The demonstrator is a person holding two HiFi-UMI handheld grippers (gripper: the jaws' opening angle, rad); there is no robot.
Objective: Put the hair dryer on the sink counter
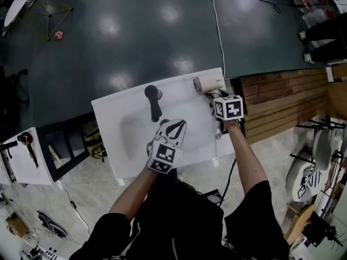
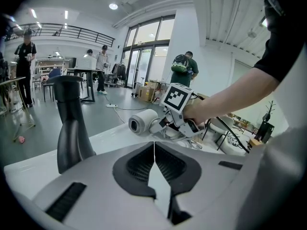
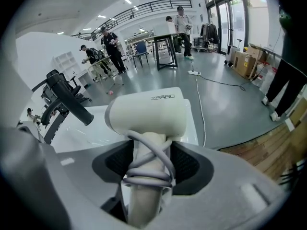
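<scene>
right tool (image 3: 146, 166) gripping hair dryer (image 3: 148, 111), arm extended, left tool (image 2: 154, 163) closed

Cream hair dryer (image 3: 146, 115), grey cord (image 3: 144, 174), white sink counter (image 1: 116, 118), black faucet (image 1: 154, 104), dark green floor (image 1: 135, 26)

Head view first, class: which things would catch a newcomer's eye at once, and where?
The white hair dryer, cord wound round its handle, is clamped in the right gripper at the far right corner of the white sink counter. A black faucet stands near the counter's far edge, and the left gripper, jaws together and empty, hovers nearer the person.
</scene>
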